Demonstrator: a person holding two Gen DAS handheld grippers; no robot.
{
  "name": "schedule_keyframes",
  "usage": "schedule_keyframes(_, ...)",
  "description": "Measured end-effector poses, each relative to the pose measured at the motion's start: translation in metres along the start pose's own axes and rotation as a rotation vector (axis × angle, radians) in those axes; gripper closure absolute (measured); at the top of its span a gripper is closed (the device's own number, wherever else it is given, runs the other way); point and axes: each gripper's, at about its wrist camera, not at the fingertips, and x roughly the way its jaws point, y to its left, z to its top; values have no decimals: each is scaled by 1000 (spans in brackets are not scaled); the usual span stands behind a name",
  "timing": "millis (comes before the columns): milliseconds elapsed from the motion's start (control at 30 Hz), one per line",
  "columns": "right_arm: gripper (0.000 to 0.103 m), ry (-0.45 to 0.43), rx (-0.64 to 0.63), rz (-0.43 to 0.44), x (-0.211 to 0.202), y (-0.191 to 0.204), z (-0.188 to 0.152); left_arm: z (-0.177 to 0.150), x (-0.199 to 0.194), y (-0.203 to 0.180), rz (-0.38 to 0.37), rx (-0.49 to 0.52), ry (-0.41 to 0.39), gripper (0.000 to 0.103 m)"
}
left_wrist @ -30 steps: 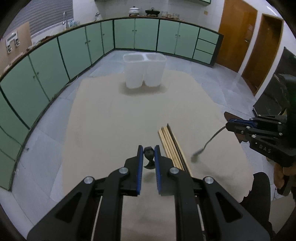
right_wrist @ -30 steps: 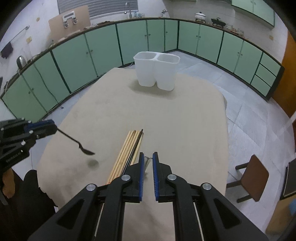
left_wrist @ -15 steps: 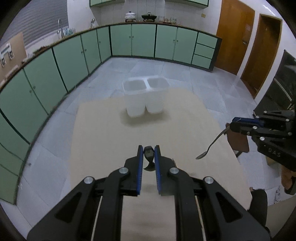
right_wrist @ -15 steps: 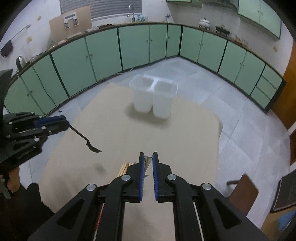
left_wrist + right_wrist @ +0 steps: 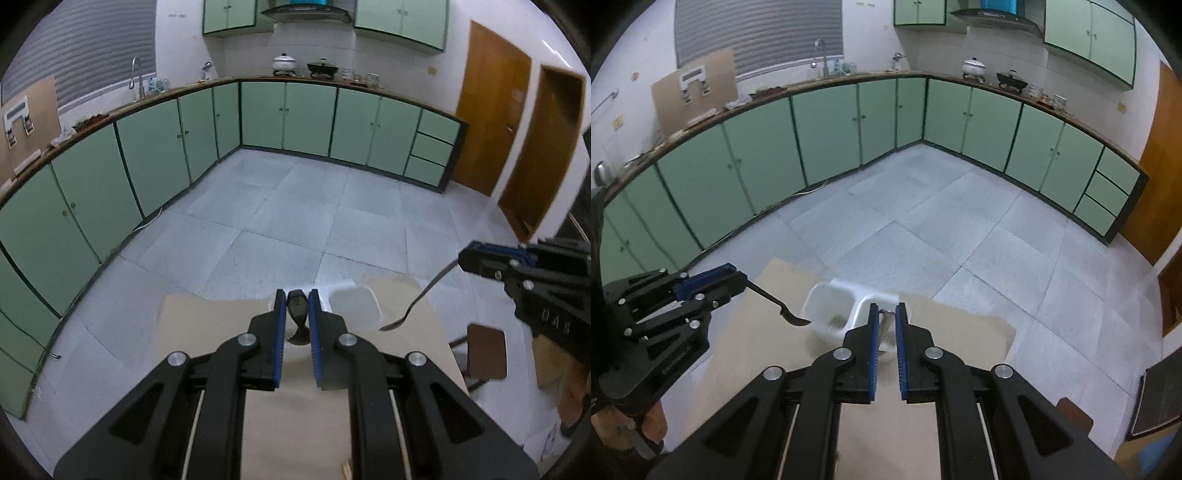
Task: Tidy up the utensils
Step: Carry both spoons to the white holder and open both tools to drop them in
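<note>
My left gripper is shut on the handle of a black spoon, which hangs down between the blue pads. In the right wrist view the left gripper holds that black spoon with its tip over the left side of the white two-compartment holder. My right gripper is shut on a metal spoon above the holder's right compartment. From the left wrist view the right gripper carries the metal spoon slanting down beside the holder, which my fingers partly hide.
The holder stands at the far end of a table under a beige cloth; beyond that edge is grey tiled floor. A brown chair stands to the table's right. Green cabinets line the walls. A hand grips the left tool.
Both grippers have risen and travelled forward along the table with their spoons. The holder went from far ahead to just beneath the fingertips, and the chopsticks slid out of view.
</note>
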Motion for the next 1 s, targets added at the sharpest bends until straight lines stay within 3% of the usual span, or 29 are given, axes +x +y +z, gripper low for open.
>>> schedule_keyframes(167,94,70,0,-31,66,-9,5,-1,68,7,7,-21,69,92)
schedule_keyframes(333,94,138,22,3,109,-17,-10,-18,100,18,7,-31,114,91)
schedule_keyframes(400,92,135,28,4,111,-19,-13,-21,100,21,13,-37,112,85)
schedule_keyframes(433,91,131,26,-1,110,-18,-14,-21,97,23,19,-38,105,76)
schedule_keyframes(467,91,124,29,2,105,-21,-15,-19,88,26,27,-40,92,69)
schedule_keyframes(600,90,59,59,13,61,-34,-19,-13,28,38,52,-32,-3,60)
schedule_keyframes(633,89,29,61,12,44,-37,-23,-12,12,39,59,-30,-25,52)
schedule_keyframes(667,86,6,61,15,29,-39,-27,-15,-8,41,72,-26,-54,43)
schedule_keyframes(733,76,-56,67,26,-5,-43,-44,-33,-54,44,103,-8,-125,34)
schedule_keyframes(800,62,-153,64,17,-50,-40,-85,-65,-93,40,133,32,-180,31)
schedule_keyframes(867,59,-202,58,9,-75,-35,-124,-109,-123,36,142,52,-207,21)
schedule_keyframes(1000,57,-226,47,-12,-95,-7,-247,-206,-149,26,128,54,-192,18)
